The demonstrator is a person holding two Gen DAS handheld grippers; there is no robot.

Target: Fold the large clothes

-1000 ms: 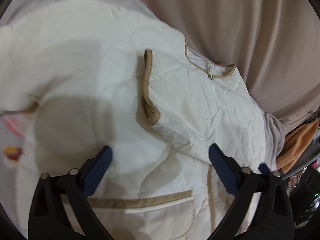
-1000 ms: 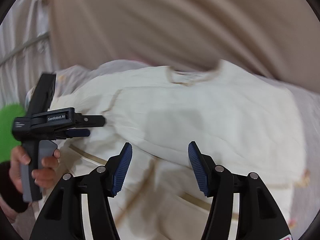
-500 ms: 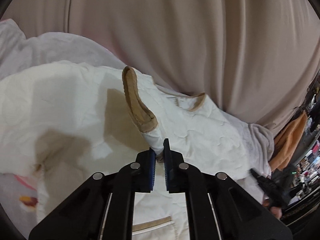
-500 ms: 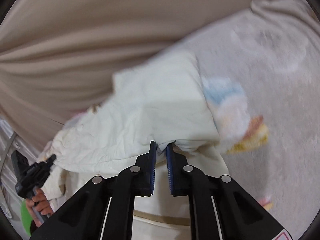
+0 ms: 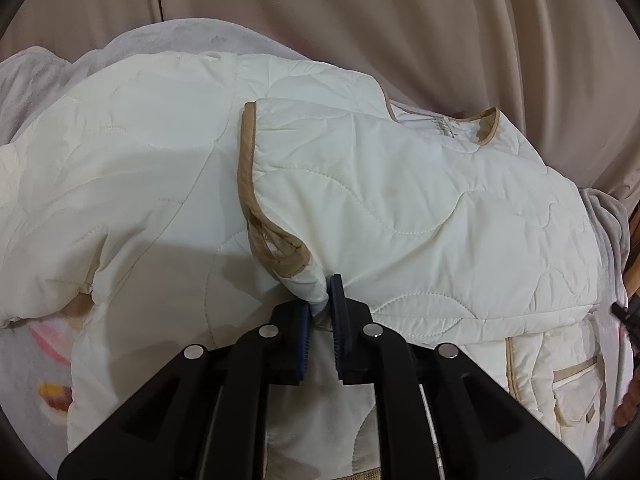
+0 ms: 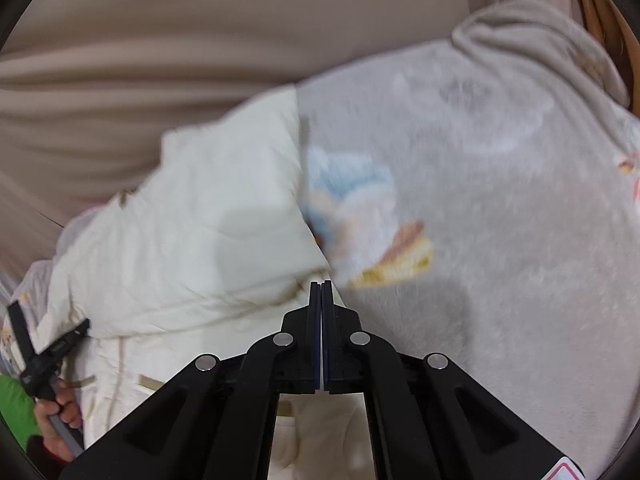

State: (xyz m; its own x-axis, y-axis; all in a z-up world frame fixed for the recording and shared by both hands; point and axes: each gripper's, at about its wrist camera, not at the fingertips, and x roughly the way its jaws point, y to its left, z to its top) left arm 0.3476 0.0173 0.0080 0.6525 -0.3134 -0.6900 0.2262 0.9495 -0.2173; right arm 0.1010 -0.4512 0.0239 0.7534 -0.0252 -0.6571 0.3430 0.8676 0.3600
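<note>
A cream quilted jacket (image 5: 400, 208) with tan trim lies front up on a grey fleece blanket (image 5: 36, 364). One sleeve is folded across its chest, the tan cuff (image 5: 280, 256) pointing at me. My left gripper (image 5: 324, 296) pinches the sleeve's end just behind the cuff; its jaws are easing open slightly with the fabric still pressed between the pads. In the right wrist view my right gripper (image 6: 321, 286) sits at the jacket's (image 6: 200, 220) folded right edge. Its jaws are closing and the pads meet. Whether a thin edge is caught there I cannot tell.
A beige curtain (image 5: 360, 20) hangs behind the bed. The blanket (image 6: 500, 220) with a pastel print stretches to the right of the jacket. A hand (image 6: 64, 412) holding the left gripper shows at the right wrist view's lower left, beside something green (image 6: 16, 408).
Both grippers went from wide open to closed. The left took the sleeve end and laid it across the jacket's chest. The right swung over to the jacket's right edge.
</note>
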